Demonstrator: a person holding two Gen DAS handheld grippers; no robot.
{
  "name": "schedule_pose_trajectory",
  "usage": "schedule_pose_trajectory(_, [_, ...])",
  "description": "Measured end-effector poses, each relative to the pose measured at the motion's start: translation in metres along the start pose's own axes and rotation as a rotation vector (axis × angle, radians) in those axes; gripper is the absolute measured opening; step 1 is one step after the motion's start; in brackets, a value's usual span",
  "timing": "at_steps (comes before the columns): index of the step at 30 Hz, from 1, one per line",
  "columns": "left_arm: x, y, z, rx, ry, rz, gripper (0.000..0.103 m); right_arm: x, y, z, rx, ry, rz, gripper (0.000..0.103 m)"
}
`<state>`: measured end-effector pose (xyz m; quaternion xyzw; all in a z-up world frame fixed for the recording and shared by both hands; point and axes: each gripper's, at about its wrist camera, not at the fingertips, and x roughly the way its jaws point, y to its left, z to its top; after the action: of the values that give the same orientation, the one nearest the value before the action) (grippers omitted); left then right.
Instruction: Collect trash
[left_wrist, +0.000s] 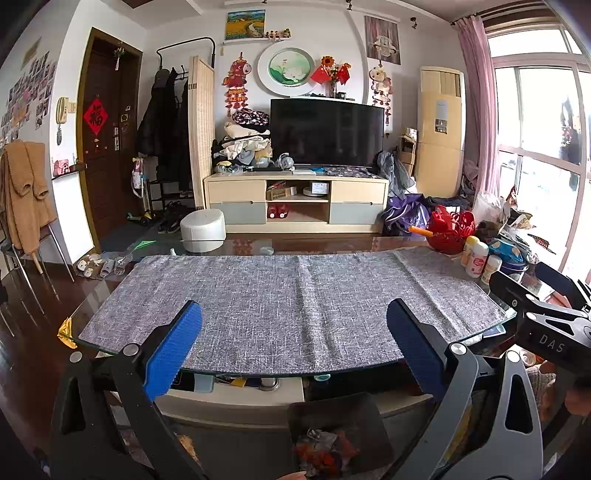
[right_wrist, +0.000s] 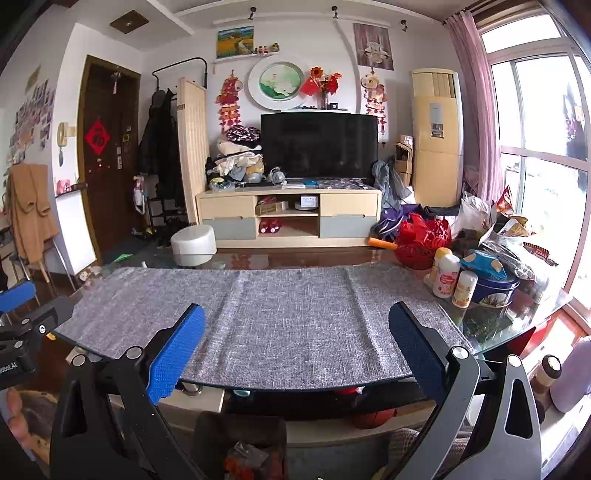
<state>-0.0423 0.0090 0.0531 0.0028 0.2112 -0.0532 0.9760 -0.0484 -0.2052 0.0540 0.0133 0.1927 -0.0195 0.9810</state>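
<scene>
A dark bin (left_wrist: 338, 435) with crumpled red and grey trash inside stands on the floor below the table's near edge; it also shows in the right wrist view (right_wrist: 240, 443). My left gripper (left_wrist: 294, 325) is open and empty, held over the near edge of the grey table runner (left_wrist: 280, 295). My right gripper (right_wrist: 296, 328) is open and empty, over the same runner (right_wrist: 258, 314). The right gripper's body shows at the right in the left wrist view (left_wrist: 546, 325). The left gripper's body shows at the left in the right wrist view (right_wrist: 26, 332).
A glass table (left_wrist: 92, 306) carries the runner. At its right end stand a red basket (right_wrist: 424, 238), white bottles (right_wrist: 447, 275), a blue tin (right_wrist: 493, 291) and snack bags (right_wrist: 509, 229). A white stool (left_wrist: 202, 229) and TV cabinet (left_wrist: 295, 201) lie beyond.
</scene>
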Motion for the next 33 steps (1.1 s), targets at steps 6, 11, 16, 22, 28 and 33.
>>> schedule_pose_trajectory(6, [0.0002, -0.0009, -0.0005, 0.0, 0.0, -0.001, 0.095, -0.0005, 0.0001, 0.0002, 0.001, -0.003, 0.0, 0.1])
schedule_pose_trajectory(11, [-0.0002, -0.0013, -0.0005, -0.001, -0.001, 0.0, 0.095, -0.0003, 0.0014, -0.0011, 0.002, -0.003, 0.001, 0.1])
schedule_pose_trajectory(16, [0.0001, -0.0016, -0.0008, -0.001, -0.001, 0.002, 0.095, -0.0007, 0.0049, -0.0042, -0.001, 0.001, 0.002, 0.1])
schedule_pose_trajectory(22, [-0.0002, -0.0008, -0.0005, -0.001, -0.002, 0.0, 0.095, -0.0032, 0.007, -0.0046, 0.001, -0.002, -0.002, 0.1])
schedule_pose_trajectory(28, [-0.0001, -0.0014, -0.0001, -0.001, -0.003, -0.001, 0.095, -0.0042, 0.0087, -0.0038, 0.003, -0.006, -0.002, 0.1])
schedule_pose_trajectory(33, [-0.0002, -0.0003, 0.0, -0.002, -0.003, -0.003, 0.095, -0.0042, 0.0076, -0.0035, 0.003, -0.005, -0.002, 0.1])
